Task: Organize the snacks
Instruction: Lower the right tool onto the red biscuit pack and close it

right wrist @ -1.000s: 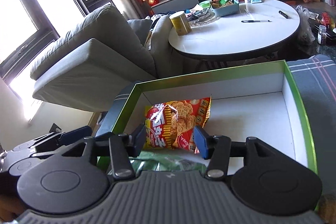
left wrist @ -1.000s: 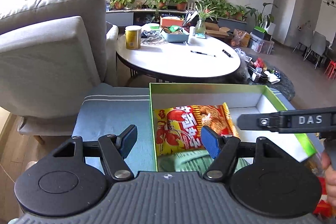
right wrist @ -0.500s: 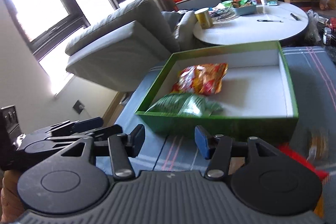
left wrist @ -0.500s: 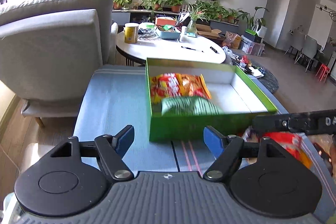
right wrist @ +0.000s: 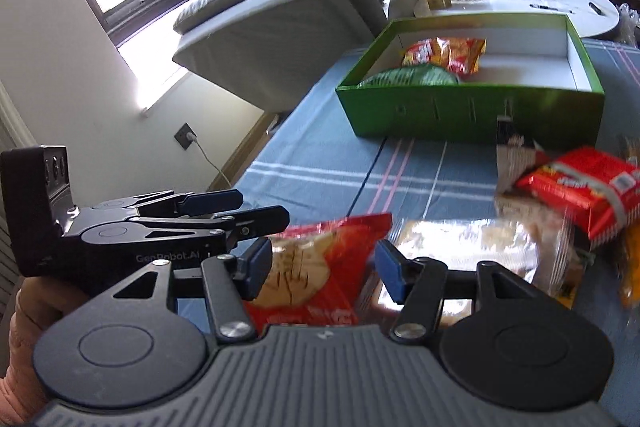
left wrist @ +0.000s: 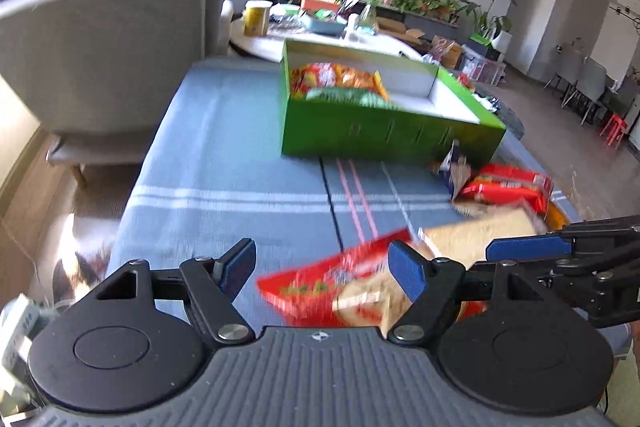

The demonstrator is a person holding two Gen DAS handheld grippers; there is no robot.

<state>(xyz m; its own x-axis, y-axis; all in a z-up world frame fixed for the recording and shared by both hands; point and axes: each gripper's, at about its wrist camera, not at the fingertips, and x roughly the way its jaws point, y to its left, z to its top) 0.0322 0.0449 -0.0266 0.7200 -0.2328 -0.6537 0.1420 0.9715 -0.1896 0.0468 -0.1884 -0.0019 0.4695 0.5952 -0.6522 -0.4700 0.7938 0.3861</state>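
A green box (left wrist: 384,141) (right wrist: 468,113) stands on the blue striped cloth. It holds an orange-red packet (left wrist: 340,77) (right wrist: 448,53) and a green packet (left wrist: 344,95) (right wrist: 412,77). A red cracker packet (left wrist: 316,287) (right wrist: 320,259) lies on the cloth near me. My left gripper (left wrist: 320,269) hangs open above it, with the packet low between its fingers. My right gripper (right wrist: 325,267) also frames this packet; its jaws are opening and the pads do not press on it. Each gripper shows in the other's view: the right gripper (left wrist: 528,249) and the left gripper (right wrist: 208,203).
Loose snacks lie right of the red packet: a silvery-tan packet (left wrist: 480,231) (right wrist: 472,247), a red wrapped packet (left wrist: 504,187) (right wrist: 580,187) and a small crumpled bag (left wrist: 452,171) (right wrist: 514,155). A grey sofa (left wrist: 112,39) stands left. A round white table (right wrist: 560,3) lies beyond the box.
Both grippers have drawn back from over the green box to the loose snacks near the cloth's front. The right jaws have spread wider. The green packet stays in the box.
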